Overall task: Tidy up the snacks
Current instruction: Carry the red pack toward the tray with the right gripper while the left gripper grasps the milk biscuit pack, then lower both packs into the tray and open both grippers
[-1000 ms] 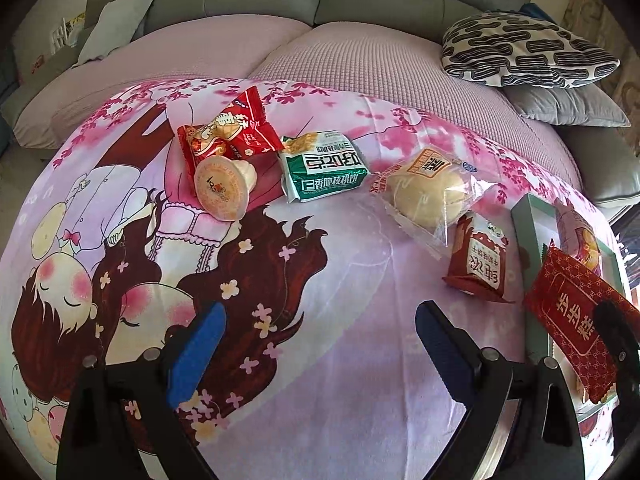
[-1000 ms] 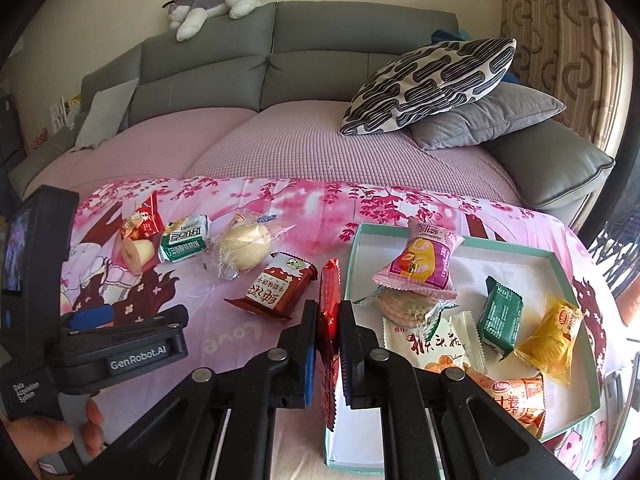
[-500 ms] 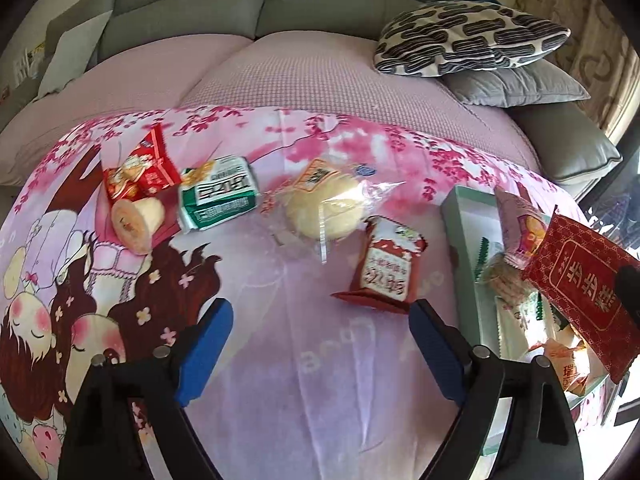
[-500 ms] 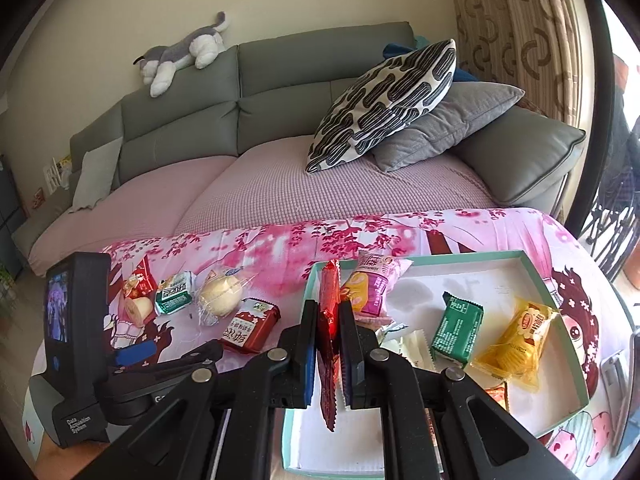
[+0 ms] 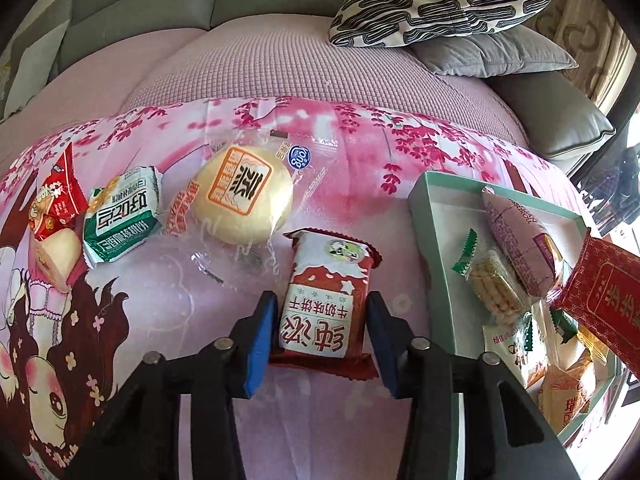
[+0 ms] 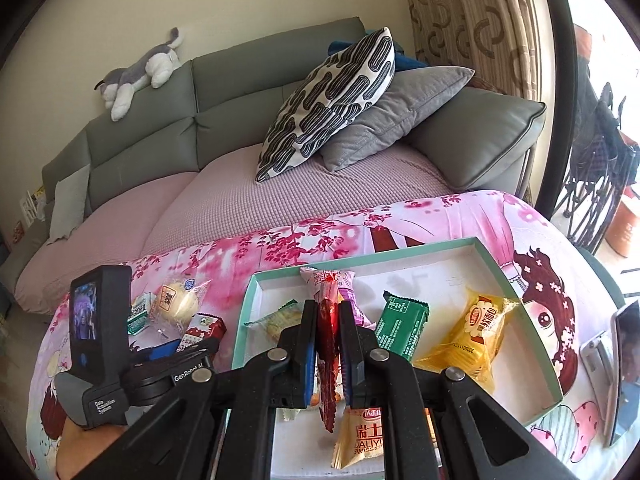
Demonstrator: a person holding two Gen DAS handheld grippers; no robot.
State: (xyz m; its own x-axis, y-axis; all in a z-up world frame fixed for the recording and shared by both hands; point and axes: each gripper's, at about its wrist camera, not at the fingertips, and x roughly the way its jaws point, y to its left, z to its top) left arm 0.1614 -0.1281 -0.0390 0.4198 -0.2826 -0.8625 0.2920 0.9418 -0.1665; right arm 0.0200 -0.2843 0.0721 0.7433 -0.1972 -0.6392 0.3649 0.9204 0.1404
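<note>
The left gripper [image 5: 320, 312] has just been closing; its jaws flank a biscuit pack [image 5: 324, 304] on the cloth [image 5: 352, 168], contact unclear. The right gripper [image 6: 329, 322] is clamped on a red packet [image 6: 327, 344] above the tray [image 6: 516, 284], hiding snacks beneath.

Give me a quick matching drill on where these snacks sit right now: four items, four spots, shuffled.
Items:
1 dark red biscuit pack
2 red foil packet
3 yellow bread pack
4 round bun

Spots:
A lying inside the teal tray
B on the pink cloth, outside the tray
C clamped in the right tool
D between the left tool fingers

Pairs: 1-D, 2-C, 3-A, 4-B
</note>
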